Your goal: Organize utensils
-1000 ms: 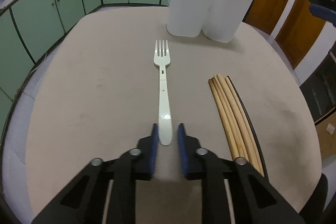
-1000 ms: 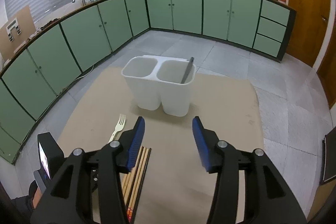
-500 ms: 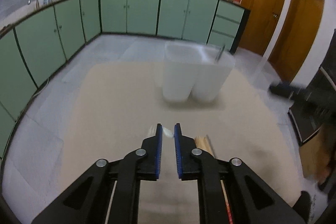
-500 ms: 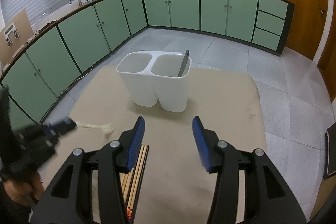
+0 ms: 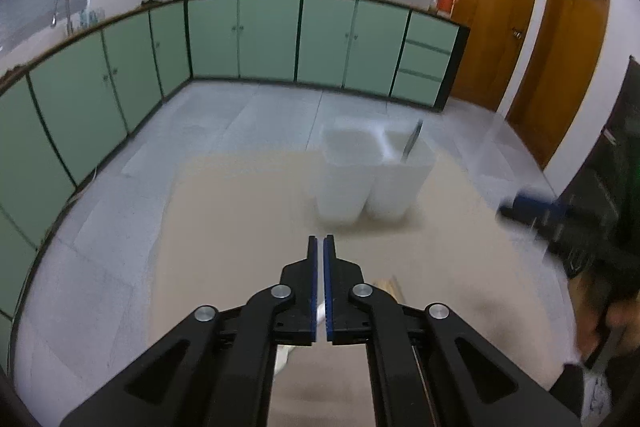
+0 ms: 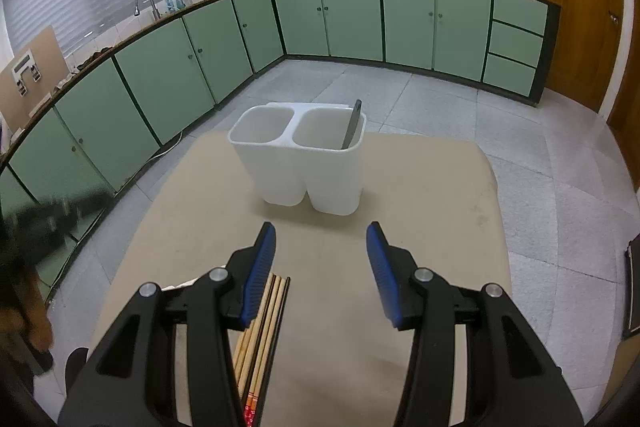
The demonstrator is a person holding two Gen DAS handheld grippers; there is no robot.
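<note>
My left gripper [image 5: 319, 241] is shut on the handle of the white plastic fork [image 5: 321, 311]; the fork hangs below the jaws and only a sliver shows between and under them. It is raised above the table, short of the white two-compartment utensil holder [image 5: 372, 179]. The holder [image 6: 300, 155] has a dark utensil [image 6: 352, 125] in its right compartment; the left one looks empty. My right gripper [image 6: 321, 245] is open and empty above the table. A bundle of wooden chopsticks [image 6: 264, 323] lies under its left finger; their tips also show in the left wrist view [image 5: 388, 285].
The beige table [image 6: 432, 227] ends a little behind the holder, with grey tiled floor beyond. Green cabinets line the far walls. The right gripper appears blurred at the right in the left wrist view [image 5: 532, 207].
My left gripper closed on the fork handle and lifted it off the table, rising and tilting up. The right gripper stayed open and nearly still.
</note>
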